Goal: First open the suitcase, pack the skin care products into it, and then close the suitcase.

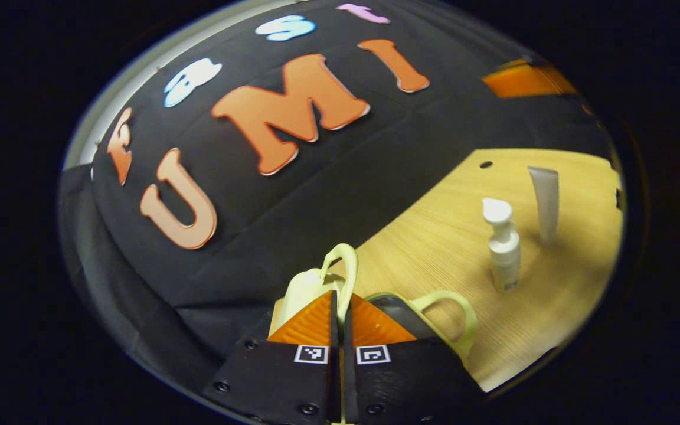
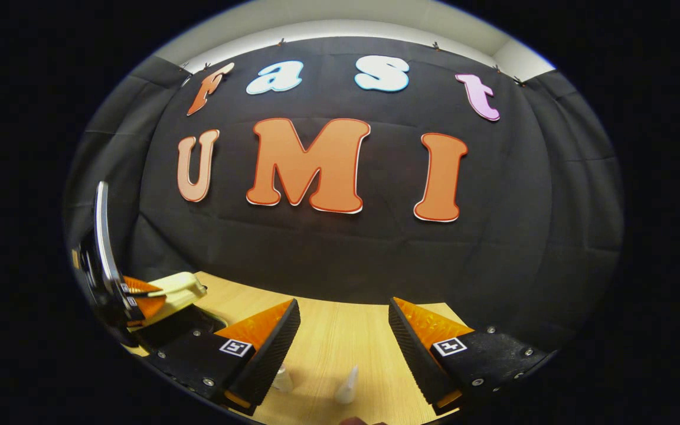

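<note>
Suitcase (image 1: 310,289) sits at the table (image 1: 434,236) edge nearest the black cloth wall (image 1: 316,177), pale yellow-green shell, small, with a dark interior part visible just right of the left gripper. Two looped handles of the same colour show: one (image 1: 346,265) standing up directly ahead of the fingertips, one (image 1: 452,319) curving off to the right.

Left gripper (image 1: 340,307): fingers pressed nearly together, only a thin slit between them, and a pale strip of the suitcase's upper handle runs down into that slit. Looks clamped on the handle. In the right gripper view the same gripper (image 2: 139,298) appears at far left, tips against the pale suitcase piece (image 2: 177,289), which is tilted up off a dark opening below it.

Right gripper (image 2: 343,321): wide apart, nothing between the fingers, hanging above bare table with no contact.

Skin care count: two items. One white pump bottle (image 1: 504,248), upright. One pale grey tube (image 1: 545,200), standing on its cap end, behind and slightly right of the pump bottle, near but apart. Both stand well apart from the suitcase. In the right gripper view two small white tops (image 2: 346,386) poke up at the bottom edge between the fingers; too cropped to tell which is which.
</note>
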